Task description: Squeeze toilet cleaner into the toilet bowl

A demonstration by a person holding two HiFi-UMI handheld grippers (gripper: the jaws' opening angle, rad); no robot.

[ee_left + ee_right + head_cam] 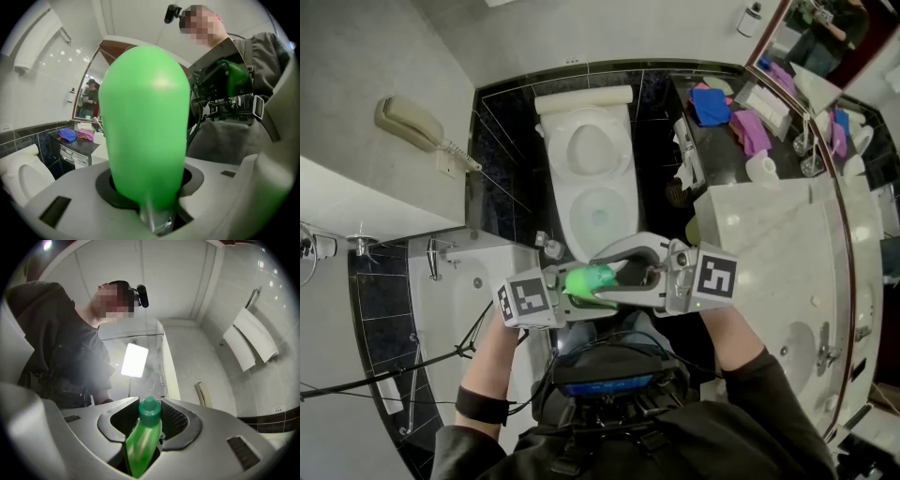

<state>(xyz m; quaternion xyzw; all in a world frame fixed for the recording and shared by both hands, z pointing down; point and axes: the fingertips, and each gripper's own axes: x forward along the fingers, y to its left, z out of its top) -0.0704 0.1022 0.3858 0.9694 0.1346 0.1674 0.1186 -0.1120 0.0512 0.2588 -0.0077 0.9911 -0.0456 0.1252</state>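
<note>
Head view: your left gripper [581,298] and right gripper [623,272] face each other before your chest, forearms angled inward, the cleaner bottle [586,279] level between them above the front of the toilet [565,206]. Left gripper view: your jaws clamp its green body. Right gripper view: your jaws pinch its capped neck.

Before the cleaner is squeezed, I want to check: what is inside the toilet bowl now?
Only white porcelain and pale water at the bottom of the toilet bowl; no green liquid shows. Its front rim is covered by the right gripper, which holds the green bottle.
</note>
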